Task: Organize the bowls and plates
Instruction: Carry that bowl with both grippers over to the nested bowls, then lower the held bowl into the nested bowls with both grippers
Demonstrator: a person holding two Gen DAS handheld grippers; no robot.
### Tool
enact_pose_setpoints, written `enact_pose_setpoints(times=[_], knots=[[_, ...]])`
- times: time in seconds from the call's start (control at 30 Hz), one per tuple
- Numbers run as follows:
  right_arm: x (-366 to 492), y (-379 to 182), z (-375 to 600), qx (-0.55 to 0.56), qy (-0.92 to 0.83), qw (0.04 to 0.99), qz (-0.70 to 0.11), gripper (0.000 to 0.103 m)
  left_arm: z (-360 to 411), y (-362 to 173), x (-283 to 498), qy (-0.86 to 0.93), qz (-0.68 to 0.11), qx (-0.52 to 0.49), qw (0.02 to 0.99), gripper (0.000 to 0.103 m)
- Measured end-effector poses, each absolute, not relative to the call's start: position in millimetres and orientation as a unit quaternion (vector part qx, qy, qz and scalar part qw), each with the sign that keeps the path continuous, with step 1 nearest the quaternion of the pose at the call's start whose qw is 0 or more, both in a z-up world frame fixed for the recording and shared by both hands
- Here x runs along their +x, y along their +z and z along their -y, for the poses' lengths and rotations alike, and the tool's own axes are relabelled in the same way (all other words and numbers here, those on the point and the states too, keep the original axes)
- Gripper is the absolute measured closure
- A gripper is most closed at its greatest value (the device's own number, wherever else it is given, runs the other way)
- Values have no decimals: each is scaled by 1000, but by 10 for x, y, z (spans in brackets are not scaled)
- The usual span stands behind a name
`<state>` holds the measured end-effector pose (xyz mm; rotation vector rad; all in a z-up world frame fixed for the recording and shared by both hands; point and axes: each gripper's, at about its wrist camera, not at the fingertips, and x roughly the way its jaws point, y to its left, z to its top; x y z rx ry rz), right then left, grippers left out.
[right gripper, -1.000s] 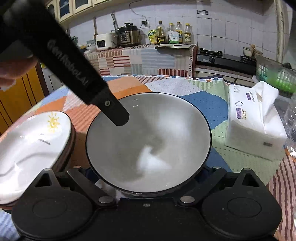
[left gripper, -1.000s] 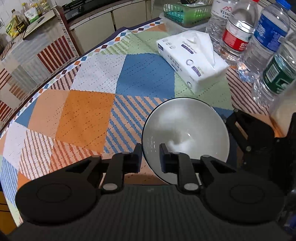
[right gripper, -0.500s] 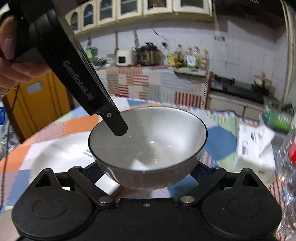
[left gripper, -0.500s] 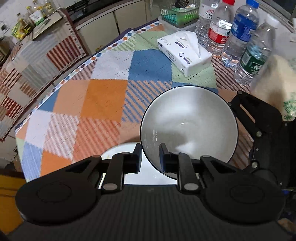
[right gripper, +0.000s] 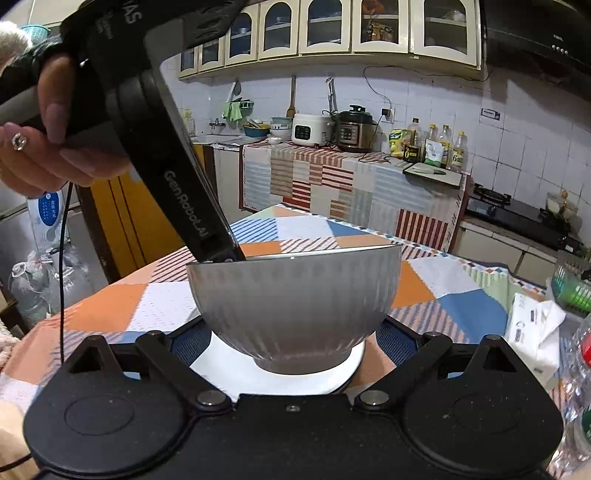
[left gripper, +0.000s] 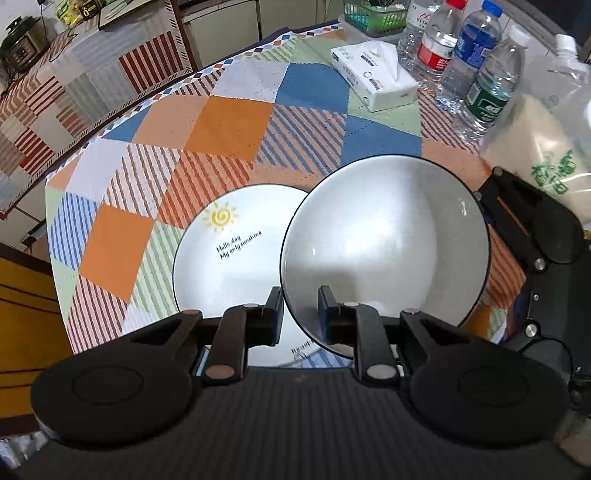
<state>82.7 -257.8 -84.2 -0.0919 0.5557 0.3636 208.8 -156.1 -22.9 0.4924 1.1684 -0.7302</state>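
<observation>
A grey bowl (left gripper: 384, 254) with a dark rim hangs in the air above the table. My left gripper (left gripper: 300, 314) is shut on its near rim, one finger inside and one outside. My right gripper (right gripper: 293, 334) holds the bowl's body (right gripper: 295, 306) from the opposite side; its fingertips are hidden behind the bowl. A white plate (left gripper: 229, 258) with a yellow sun and writing lies on the patchwork tablecloth, under and left of the bowl. It also shows under the bowl in the right wrist view (right gripper: 280, 376).
A tissue pack (left gripper: 373, 75) lies at the far side of the table (left gripper: 229, 125). Several water bottles (left gripper: 469, 55) and a large plastic jug (left gripper: 543, 133) stand at the right. A green basket (left gripper: 373, 16) sits behind them. A counter with appliances (right gripper: 332, 129) stands beyond.
Both grippers have lifted the bowl high off the table. The plate has come into view beneath it, and the right wrist view has tipped from looking into the bowl to side-on.
</observation>
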Motion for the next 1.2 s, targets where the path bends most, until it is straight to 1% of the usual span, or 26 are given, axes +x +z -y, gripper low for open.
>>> enact_pose_setpoints(times=[0.33,0.53,0.6,0.77,1.0,1.2], knots=[[496,-845,2439,-38,182,940,-286,5,1248,-210,1619,-361,-533,199,739,85],[333,-992,2378,-14,189,930,-315,5,1139,-342,1369,-372,-537,197,731,85],[295,-1063,2356,-11,195,925,-327,5,1102,-432,1326,-368,-552,191,724,85],[242,-1183,2276,-41,230,908,-349,5,1000,-645,1255,-362,-581,178,707,85],[214,-1257,2197,-85,260,888,-369,5,844,-875,1255,-356,-614,132,692,85],[279,-1271,2110,-118,277,866,-398,5,831,-985,1249,-352,-632,127,679,85]])
